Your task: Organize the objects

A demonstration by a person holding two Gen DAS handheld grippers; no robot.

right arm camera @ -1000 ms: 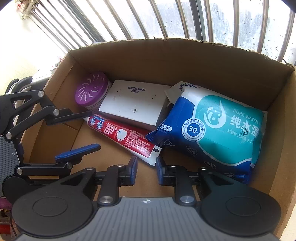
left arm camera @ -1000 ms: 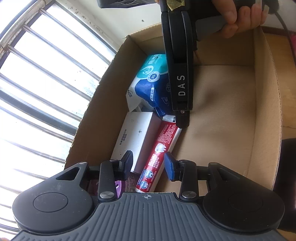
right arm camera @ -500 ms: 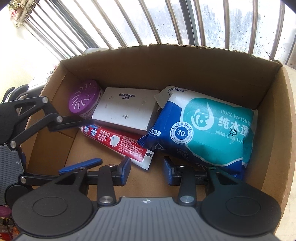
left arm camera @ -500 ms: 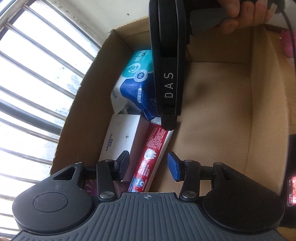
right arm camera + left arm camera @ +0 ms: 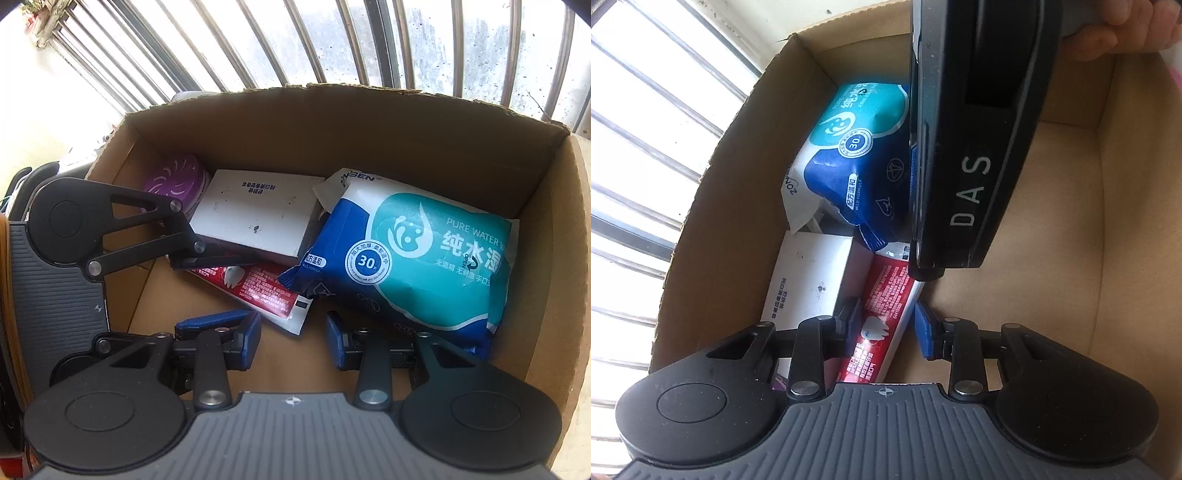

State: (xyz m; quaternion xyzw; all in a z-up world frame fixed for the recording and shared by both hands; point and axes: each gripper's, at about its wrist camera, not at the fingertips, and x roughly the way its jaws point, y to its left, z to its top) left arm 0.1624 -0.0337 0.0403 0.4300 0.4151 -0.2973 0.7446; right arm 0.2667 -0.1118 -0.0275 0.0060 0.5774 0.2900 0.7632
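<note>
While both grippers reach into the cardboard box (image 5: pixel 554 258), the left gripper (image 5: pixel 886 325), jaws just closing, straddles the red toothpaste box (image 5: pixel 882 314); pad contact unclear. Right gripper (image 5: pixel 291 339) gapes, empty, near the wipes pack (image 5: pixel 413 258).
</note>
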